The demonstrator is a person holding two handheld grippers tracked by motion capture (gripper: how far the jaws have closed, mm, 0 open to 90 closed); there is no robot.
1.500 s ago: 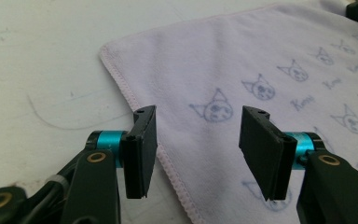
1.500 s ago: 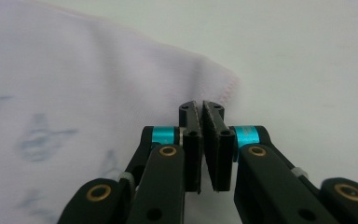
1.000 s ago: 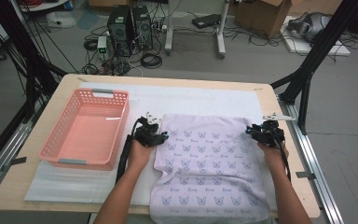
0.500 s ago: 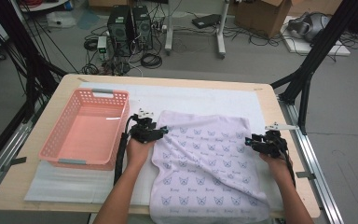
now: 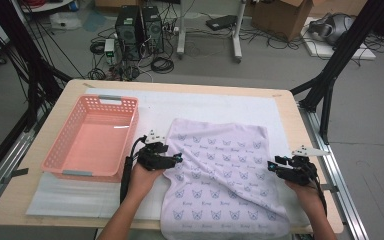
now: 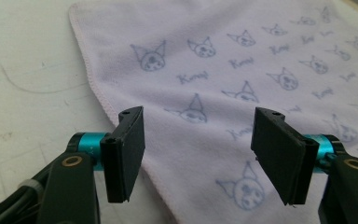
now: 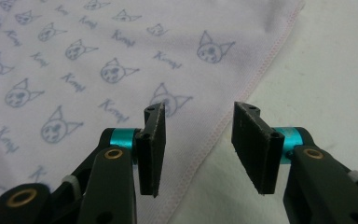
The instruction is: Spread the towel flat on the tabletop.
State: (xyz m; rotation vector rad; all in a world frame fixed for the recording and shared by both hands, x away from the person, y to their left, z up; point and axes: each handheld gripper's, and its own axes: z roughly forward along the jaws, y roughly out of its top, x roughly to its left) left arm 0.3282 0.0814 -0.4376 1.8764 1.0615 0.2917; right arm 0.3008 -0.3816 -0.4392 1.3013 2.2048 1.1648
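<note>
Towel spread on the table, a gripper at each side edge.

The table [image 5: 280, 100] bears a pink basket [image 5: 94, 137] at left and the towel [image 5: 220, 170] just right of it. Left gripper [image 5: 176, 159], jaws just opened wide, hangs over the towel's left hem; right gripper [image 5: 275, 167], jaws also just parted, over its right hem, nothing pinched.

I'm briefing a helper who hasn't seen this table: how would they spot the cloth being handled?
On the wooden table lies a white mat; right of the pink basket on it is the towel. It is pale lilac, printed with small cat-like faces, the lone fabric there.
</note>
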